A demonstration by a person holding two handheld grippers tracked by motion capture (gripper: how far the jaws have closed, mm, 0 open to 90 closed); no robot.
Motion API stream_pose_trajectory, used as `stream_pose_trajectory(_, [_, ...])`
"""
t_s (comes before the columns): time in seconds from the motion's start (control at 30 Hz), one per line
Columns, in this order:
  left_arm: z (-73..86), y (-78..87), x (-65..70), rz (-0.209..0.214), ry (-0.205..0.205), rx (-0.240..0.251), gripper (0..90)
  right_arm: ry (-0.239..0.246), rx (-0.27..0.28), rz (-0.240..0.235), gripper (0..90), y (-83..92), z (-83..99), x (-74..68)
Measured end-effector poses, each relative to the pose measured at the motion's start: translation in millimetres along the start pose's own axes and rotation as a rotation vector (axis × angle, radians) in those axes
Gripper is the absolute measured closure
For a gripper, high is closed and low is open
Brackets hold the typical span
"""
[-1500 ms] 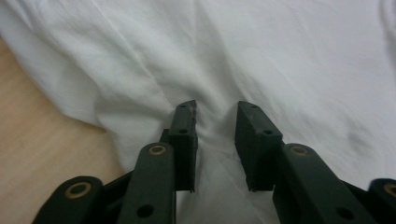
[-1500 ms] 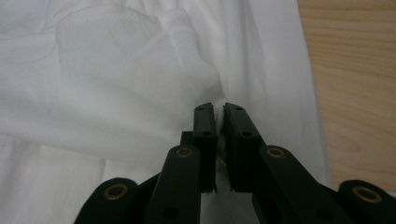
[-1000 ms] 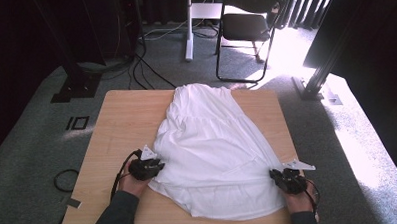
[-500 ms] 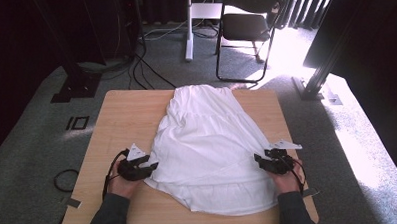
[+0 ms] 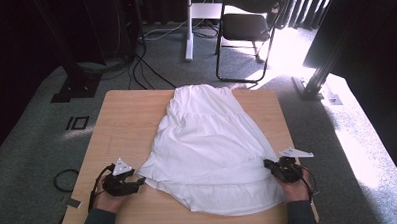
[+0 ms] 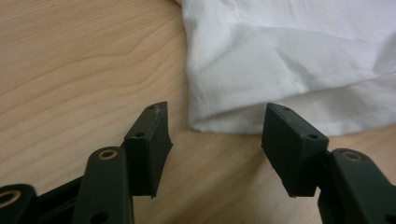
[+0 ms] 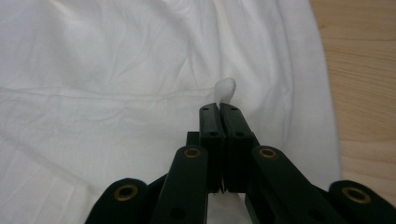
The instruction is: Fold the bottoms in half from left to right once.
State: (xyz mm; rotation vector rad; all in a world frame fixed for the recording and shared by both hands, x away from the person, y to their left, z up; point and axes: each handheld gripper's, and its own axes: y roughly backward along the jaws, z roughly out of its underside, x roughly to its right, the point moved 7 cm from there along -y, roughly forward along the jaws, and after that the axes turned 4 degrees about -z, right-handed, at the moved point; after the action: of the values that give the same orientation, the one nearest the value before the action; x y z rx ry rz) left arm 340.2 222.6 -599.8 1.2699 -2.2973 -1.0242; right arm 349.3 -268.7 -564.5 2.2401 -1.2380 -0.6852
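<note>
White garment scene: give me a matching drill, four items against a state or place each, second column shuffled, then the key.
Items:
1. left gripper
2. right gripper
3. white garment
4. black chair

States or places:
A. spread flat on the wooden table
B. on the carpet beyond the table's far edge
C. jaws apart, just short of the cloth's corner
D. jaws pressed together on a pinch of white cloth

Pairs: 1-C, 2-D, 3-A, 4-B
</note>
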Motion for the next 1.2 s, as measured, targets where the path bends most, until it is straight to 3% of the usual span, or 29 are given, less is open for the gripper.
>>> stream_pose_trajectory(0.1, [-4.2,-3.6,0.5,-0.004,-0.016,0.002,44.3,0.008,0.021,0.009,88.4,12.8,3.0,0.2])
stream_pose_trajectory(0.13, [-6.2,-4.3,1.3,-0.004,-0.020,0.000,49.2,0.011,0.032,0.015,88.6,20.9,5.7,0.9])
stream_pose_trajectory(0.2, [-7.0,-2.8,4.9,0.015,-0.037,-0.005,73.2,0.002,0.062,0.018,88.6,37.4,11.9,2.3])
stream_pose_trajectory(0.23, [-7.0,-2.8,4.9,0.015,-0.037,-0.005,79.7,0.002,0.062,0.018,88.6,37.4,11.9,2.3])
stream_pose_trajectory(0.27, [-8.7,4.2,11.6,0.043,-0.056,0.021,87.6,-0.003,0.089,0.026,88.6,51.5,17.0,3.7])
stream_pose_trajectory(0.3, [-8.7,4.2,11.6,0.043,-0.056,0.021,89.3,-0.003,0.089,0.026,88.6,51.5,17.0,3.7])
stream_pose_trajectory(0.33, [-10.7,13.5,16.9,0.085,-0.058,0.051,89.7,0.005,0.117,0.047,88.7,67.8,22.6,6.4])
stream_pose_trajectory(0.43, [-10.9,21.3,20.9,0.099,-0.064,0.072,89.7,-0.005,0.131,0.056,88.7,79.0,28.7,8.2])
stream_pose_trajectory(0.47, [-9.2,28.1,25.0,0.121,-0.062,0.083,89.7,-0.006,0.142,0.063,88.6,88.6,37.9,9.8])
stream_pose_trajectory(0.53, [-7.5,31.4,26.8,0.120,-0.069,0.084,88.7,-0.013,0.130,0.068,88.0,92.1,48.6,12.1])
stream_pose_trajectory(0.67, [-6.5,42.0,30.1,0.176,-0.056,0.122,76.9,-0.045,0.088,0.127,86.2,92.6,69.9,24.3])
stream_pose_trajectory(0.73, [-5.7,49.2,28.0,0.176,-0.050,0.140,69.1,-0.068,0.075,0.145,83.4,94.5,77.8,29.8])
stream_pose_trajectory(0.8, [-6.4,50.7,22.8,0.154,-0.035,0.134,67.1,-0.061,0.065,0.148,76.6,96.4,80.0,31.7])
stream_pose_trajectory(0.97, [-12.9,44.8,14.0,0.122,-0.003,0.137,58.5,-0.064,0.087,0.156,68.0,97.5,73.1,32.9])
stream_pose_trajectory(1.17, [-26.7,18.1,12.5,0.127,0.016,0.094,50.4,-0.071,0.086,0.119,63.5,72.5,55.5,33.3])
stream_pose_trajectory(1.2, [-29.0,9.7,17.4,0.141,0.006,0.079,49.8,-0.060,0.036,0.096,60.5,48.9,50.4,28.7])
